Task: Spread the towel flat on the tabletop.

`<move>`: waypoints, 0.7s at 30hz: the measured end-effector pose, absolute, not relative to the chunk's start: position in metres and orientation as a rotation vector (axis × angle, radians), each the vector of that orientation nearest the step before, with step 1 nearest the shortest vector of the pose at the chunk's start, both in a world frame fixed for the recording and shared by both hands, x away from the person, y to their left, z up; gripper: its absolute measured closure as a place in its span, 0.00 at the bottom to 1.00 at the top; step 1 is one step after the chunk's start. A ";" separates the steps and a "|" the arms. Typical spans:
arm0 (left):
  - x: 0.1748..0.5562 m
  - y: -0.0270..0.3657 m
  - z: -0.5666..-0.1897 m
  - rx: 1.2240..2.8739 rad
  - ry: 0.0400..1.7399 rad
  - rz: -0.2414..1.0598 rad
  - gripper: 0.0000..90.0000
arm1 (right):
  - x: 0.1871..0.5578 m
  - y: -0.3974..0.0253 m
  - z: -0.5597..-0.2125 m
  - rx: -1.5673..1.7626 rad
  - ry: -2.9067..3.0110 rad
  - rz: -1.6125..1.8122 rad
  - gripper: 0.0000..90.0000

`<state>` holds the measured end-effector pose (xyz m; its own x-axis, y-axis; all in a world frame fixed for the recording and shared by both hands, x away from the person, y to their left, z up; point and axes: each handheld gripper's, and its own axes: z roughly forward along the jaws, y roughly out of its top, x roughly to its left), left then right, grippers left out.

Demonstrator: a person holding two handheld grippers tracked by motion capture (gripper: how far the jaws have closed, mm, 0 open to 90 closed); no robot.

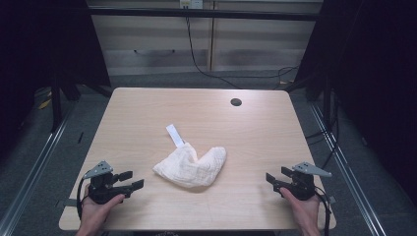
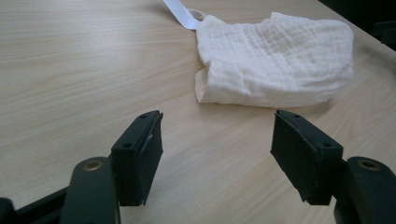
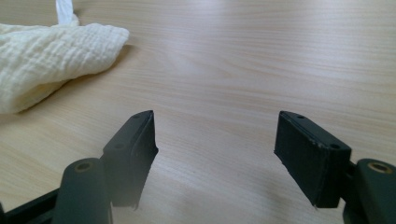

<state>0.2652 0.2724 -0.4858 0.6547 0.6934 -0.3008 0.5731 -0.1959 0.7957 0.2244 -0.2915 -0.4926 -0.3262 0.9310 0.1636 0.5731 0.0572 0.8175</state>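
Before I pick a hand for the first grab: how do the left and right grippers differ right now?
The left gripper sits nearer the white cloth; the right gripper lies farther from it. In the left gripper view the cloth lies ahead of the jaws; in the right gripper view it lies off to the side. Both are open, held low over the table, and touch nothing.

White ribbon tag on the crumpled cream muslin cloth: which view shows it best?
The high view: the white ribbon tag lies whole, flat on the table, sticking out from the crumpled cream muslin cloth. The left gripper view cuts it at the top edge; the right gripper view catches a stub.
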 end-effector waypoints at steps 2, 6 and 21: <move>0.265 0.271 -0.486 1.885 0.991 0.156 0.37 | 0.224 -0.289 -0.493 1.494 1.950 1.178 0.31; 0.265 0.270 -0.486 1.894 0.990 0.158 0.37 | 0.223 -0.283 -0.492 1.462 1.975 1.200 0.33; 0.266 0.271 -0.487 1.892 1.014 0.171 0.37 | 0.229 -0.239 -0.469 1.288 2.171 1.372 0.48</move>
